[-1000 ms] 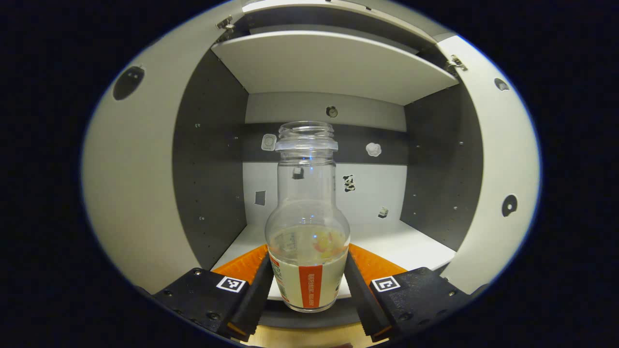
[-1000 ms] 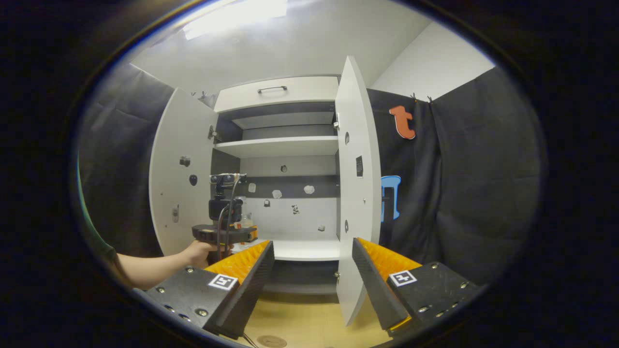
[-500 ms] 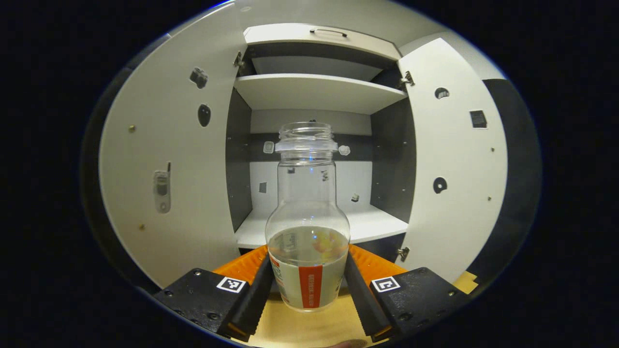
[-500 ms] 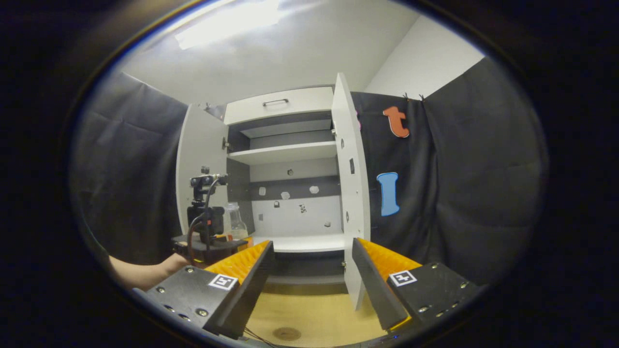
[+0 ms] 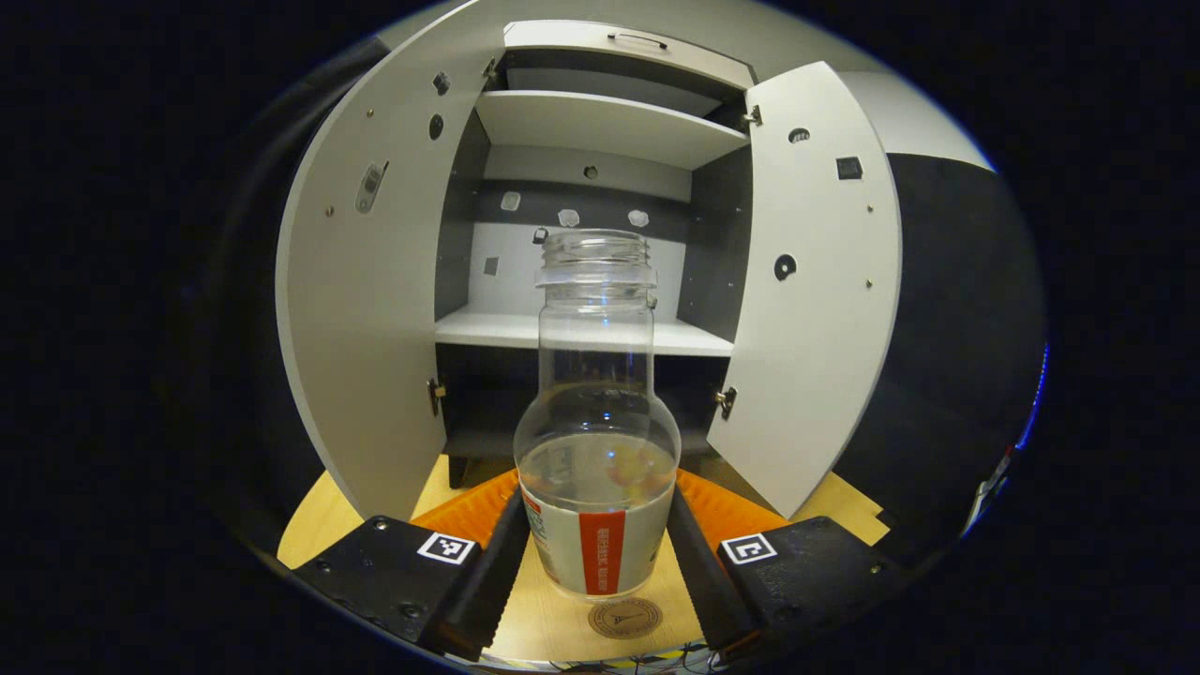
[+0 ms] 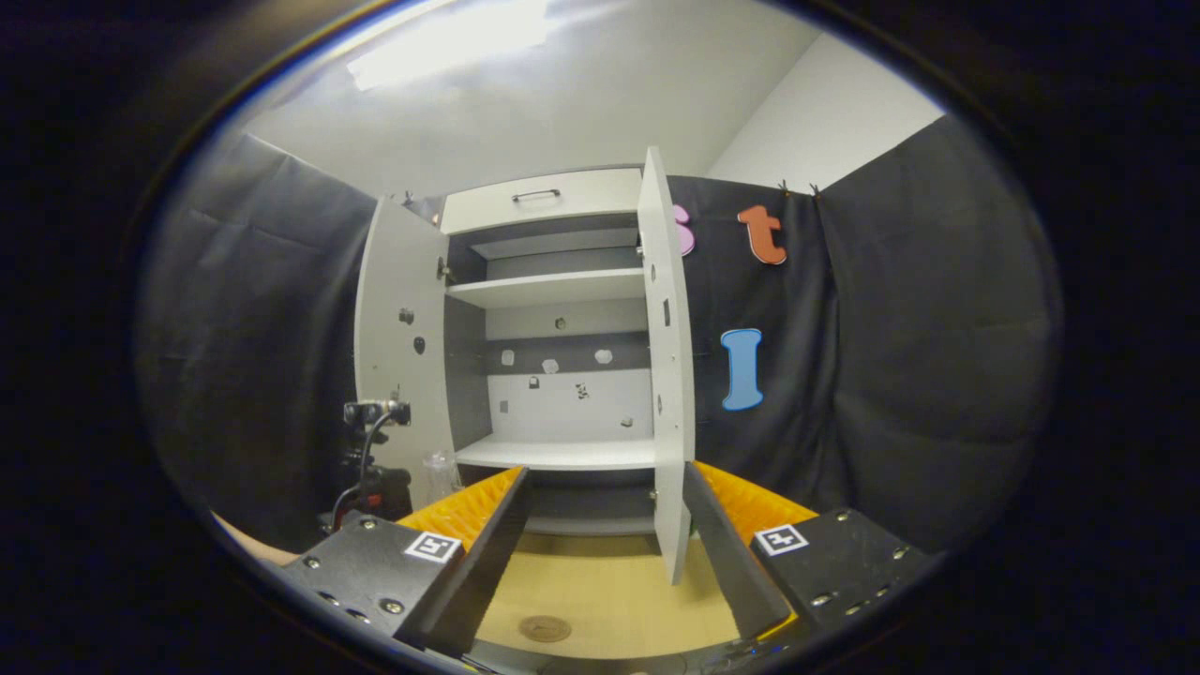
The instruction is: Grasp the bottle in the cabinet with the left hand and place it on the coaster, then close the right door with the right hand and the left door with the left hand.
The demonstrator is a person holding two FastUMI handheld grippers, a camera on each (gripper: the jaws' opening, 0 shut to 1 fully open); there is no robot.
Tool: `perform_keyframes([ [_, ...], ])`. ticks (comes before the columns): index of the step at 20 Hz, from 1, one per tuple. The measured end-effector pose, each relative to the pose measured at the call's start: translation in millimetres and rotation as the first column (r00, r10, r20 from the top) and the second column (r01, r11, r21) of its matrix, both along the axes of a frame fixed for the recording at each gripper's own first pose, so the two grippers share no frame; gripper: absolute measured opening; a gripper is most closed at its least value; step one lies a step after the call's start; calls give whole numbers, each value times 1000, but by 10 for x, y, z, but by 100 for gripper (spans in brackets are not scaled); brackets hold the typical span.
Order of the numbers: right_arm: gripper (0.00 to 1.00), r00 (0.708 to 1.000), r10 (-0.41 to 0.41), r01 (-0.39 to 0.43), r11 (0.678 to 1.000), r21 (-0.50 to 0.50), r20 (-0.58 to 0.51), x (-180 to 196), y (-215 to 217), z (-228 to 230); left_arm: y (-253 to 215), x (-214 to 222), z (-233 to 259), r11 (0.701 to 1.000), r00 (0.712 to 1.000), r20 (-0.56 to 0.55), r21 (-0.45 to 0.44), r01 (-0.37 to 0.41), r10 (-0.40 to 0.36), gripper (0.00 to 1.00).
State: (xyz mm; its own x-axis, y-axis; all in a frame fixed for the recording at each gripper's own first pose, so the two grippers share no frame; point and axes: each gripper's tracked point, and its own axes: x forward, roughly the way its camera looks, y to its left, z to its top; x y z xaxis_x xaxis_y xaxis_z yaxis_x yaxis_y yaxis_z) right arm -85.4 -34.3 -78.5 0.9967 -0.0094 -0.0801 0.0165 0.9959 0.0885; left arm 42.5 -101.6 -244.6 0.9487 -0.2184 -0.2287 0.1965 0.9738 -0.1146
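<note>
Bottle (image 5: 597,487) sits upright, clamped between the left gripper (image 5: 597,553) fingers, raised above the tabletop (image 5: 323,511) with the coaster (image 5: 624,618) just below it. Both cabinet (image 5: 600,122) doors stand open. Right gripper (image 6: 605,553) hangs wide and empty over bare tabletop.

The bottle (image 5: 597,441) hides part of the cabinet's lower shelf (image 5: 487,328) behind it, and its base stands before the coaster (image 5: 624,618) at six o'clock. In the right gripper view the left gripper (image 6: 375,469) at eight o'clock is small, half-hidden by a finger (image 6: 459,562); its grip can't be judged there.
</note>
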Motion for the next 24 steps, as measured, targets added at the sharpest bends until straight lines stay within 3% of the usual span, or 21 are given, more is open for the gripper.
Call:
perform_keyframes([
  [3, 98, 1000, -19, 19, 1000, -5, -21, 36, -84, -92, -101, -168, -546, 999, 999, -38, 48, 24, -22, 80],
  [8, 98, 996, -13, 9, 999, -43, -83, 181, -44, -334, -312, -464, -1428, 980, 981, -160, 147, 135, -111, 81],
  [12, 98, 993, 61, -69, 995, -76, -102, 237, 113, -484, -508, -473, -1799, 963, 957, -211, 136, 232, -201, 81],
  [13, 94, 992, 67, -74, 996, -59, -111, 274, 129, -538, -614, -466, -1824, 960, 951, -197, 100, 262, -239, 81],
  [15, 98, 989, 53, -57, 998, -20, -138, 366, 112, -660, -772, -400, -1865, 944, 938, -166, 83, 320, -304, 82],
  [18, 98, 985, 23, -23, 1000, 6, -170, 534, 65, -793, -804, -236, -1862, 937, 944, -101, 129, 326, -314, 84],
  [21, 98, 983, 3, 1, 1000, 19, -186, 666, 14, -912, -912, -43, -1802, 938, 940, 25, 90, 336, -340, 81],
  [24, 98, 977, -26, 33, 999, 29, -211, 741, -76, -1044, -859, -34, -2085, 928, 935, -31, 111, 355, -354, 81],
])
